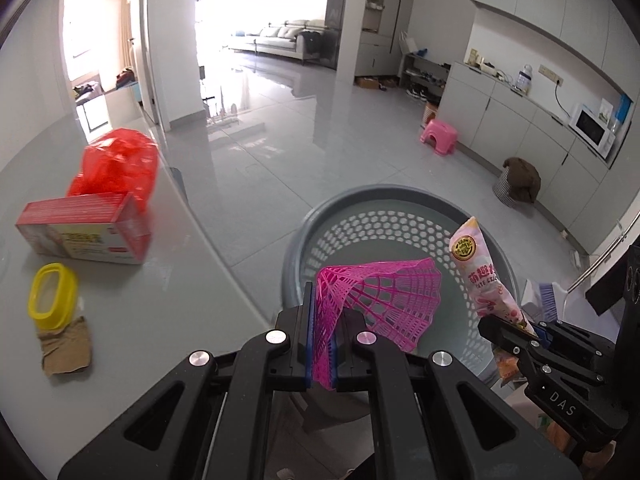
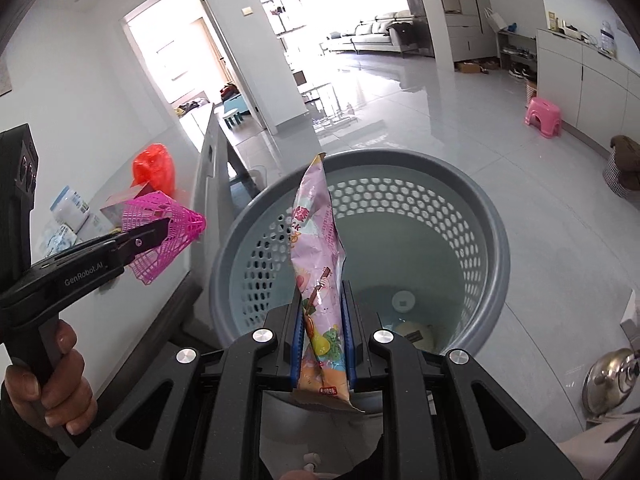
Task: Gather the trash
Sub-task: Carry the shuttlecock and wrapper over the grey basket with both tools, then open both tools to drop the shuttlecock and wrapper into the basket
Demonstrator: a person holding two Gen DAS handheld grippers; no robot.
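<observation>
Left gripper [image 1: 322, 344]: tilting down, jaws pinching shut on a pink mesh net [image 1: 384, 304] that is fanning toward one o'clock over the basket.
Right gripper [image 2: 323, 344]: angling down, jaws closing tight on a pink snack packet [image 2: 318, 264] that is standing up toward twelve o'clock.
Hand [image 2: 48, 380]: wrapping the left tool's handle at eight o'clock.
Writing: "GenRobot.AI" and "DAS" are showing on the tools; the packet print is too small to read.
Grey basket [image 2: 472, 184]: sitting just beyond both grippers, on the floor.
Table [image 1: 160, 312]: lying at nine o'clock, carrying a yellow lid [image 1: 52, 294], a red box [image 1: 86, 228] and a red bag [image 1: 118, 164].
</observation>
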